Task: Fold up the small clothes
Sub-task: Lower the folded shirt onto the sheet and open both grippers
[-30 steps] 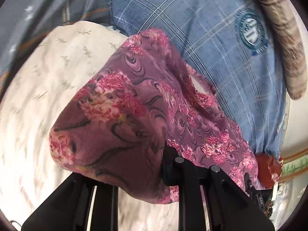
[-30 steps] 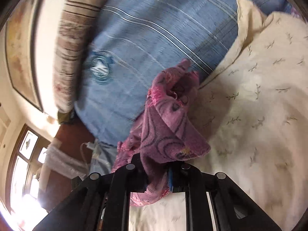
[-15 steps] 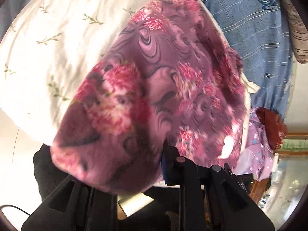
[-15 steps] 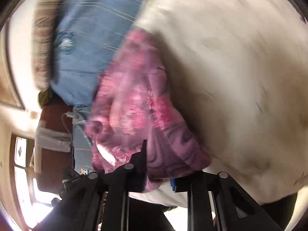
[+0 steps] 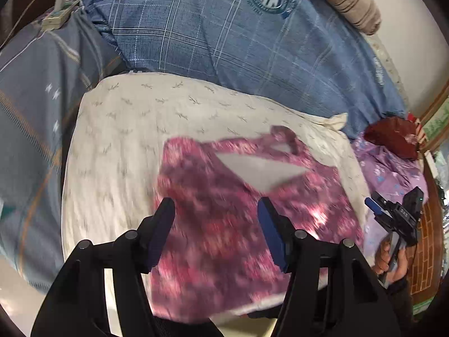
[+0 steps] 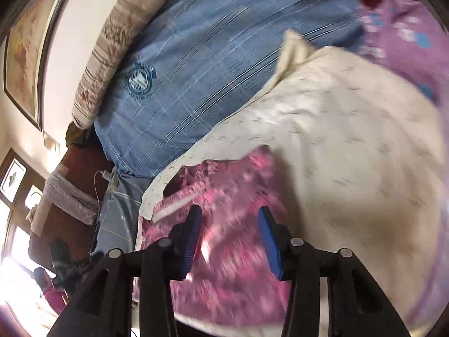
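A pink-and-maroon floral garment [image 5: 224,224] lies spread on a cream cloth with a small leaf print [image 5: 126,129]; its neck opening faces away from me. My left gripper [image 5: 216,230] is open and empty just above the garment's near part. My right gripper [image 6: 230,238] is open and empty above the same garment [image 6: 238,252], which looks blurred. The right gripper also shows in the left wrist view [image 5: 398,219], at the garment's right, held by a hand.
A blue plaid bedsheet [image 5: 252,50] lies beyond the cream cloth [image 6: 350,140]. A purple garment [image 5: 387,168] and a dark red one [image 5: 393,137] lie at the right. A striped bolster [image 5: 345,2] lies along the wall. A charger with cable [image 5: 59,14] sits far left.
Both grippers held the floral garment up, shut on it. Now it lies spread on the cream cloth and both grippers have opened and let go.
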The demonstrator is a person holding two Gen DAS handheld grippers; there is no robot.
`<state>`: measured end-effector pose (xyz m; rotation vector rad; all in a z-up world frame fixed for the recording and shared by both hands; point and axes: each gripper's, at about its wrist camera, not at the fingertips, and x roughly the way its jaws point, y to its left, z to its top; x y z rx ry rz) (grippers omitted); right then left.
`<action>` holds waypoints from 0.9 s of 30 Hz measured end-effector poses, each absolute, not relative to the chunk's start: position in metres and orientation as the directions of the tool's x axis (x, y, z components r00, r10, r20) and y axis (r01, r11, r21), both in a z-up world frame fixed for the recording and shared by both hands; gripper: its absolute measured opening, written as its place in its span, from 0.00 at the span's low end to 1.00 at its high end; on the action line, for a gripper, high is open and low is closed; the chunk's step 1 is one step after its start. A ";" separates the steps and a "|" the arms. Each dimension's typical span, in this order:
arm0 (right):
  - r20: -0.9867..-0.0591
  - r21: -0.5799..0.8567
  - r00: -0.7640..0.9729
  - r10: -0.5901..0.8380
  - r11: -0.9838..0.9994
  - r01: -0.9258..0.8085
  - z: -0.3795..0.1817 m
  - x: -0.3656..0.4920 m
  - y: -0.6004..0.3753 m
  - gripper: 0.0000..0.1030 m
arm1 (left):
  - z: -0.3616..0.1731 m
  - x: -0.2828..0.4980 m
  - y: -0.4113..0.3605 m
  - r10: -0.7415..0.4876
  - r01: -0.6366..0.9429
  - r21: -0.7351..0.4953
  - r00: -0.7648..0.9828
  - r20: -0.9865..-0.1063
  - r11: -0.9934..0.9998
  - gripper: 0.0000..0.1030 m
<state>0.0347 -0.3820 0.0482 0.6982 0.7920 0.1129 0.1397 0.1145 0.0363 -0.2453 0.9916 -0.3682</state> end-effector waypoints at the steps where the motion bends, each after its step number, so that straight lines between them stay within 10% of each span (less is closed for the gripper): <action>1: -0.633 0.600 0.698 0.334 0.782 0.170 0.043 0.051 -0.378 0.43 | 0.028 0.158 0.117 -0.391 0.164 -0.358 0.477 -0.787 0.919 0.59; 13: -0.778 0.479 0.576 0.249 0.829 0.289 -0.014 0.132 -0.371 0.46 | -0.054 0.230 0.123 -0.520 0.104 -0.514 0.304 -0.799 0.851 0.58; 15: -0.767 0.494 0.579 0.277 0.830 0.257 -0.017 0.138 -0.366 0.34 | -0.052 0.231 0.114 -0.512 0.111 -0.506 0.333 -0.792 0.855 0.42; 16: -0.761 0.475 0.591 0.269 0.851 0.223 -0.013 0.139 -0.360 0.09 | -0.049 0.230 0.111 -0.507 0.121 -0.499 0.351 -0.787 0.858 0.10; 17: -0.760 0.455 0.591 0.271 0.871 0.186 -0.007 0.141 -0.355 0.08 | -0.045 0.229 0.109 -0.512 0.128 -0.501 0.355 -0.782 0.856 0.02; 22: -0.639 0.488 0.715 0.284 0.868 0.092 0.050 0.133 -0.360 0.07 | 0.004 0.228 0.123 -0.533 0.126 -0.553 0.503 -0.680 0.824 0.02; 27: -0.642 0.529 0.730 0.234 0.824 0.201 0.036 0.151 -0.391 0.07 | -0.014 0.262 0.122 -0.405 0.017 -0.453 0.479 -0.779 0.891 0.02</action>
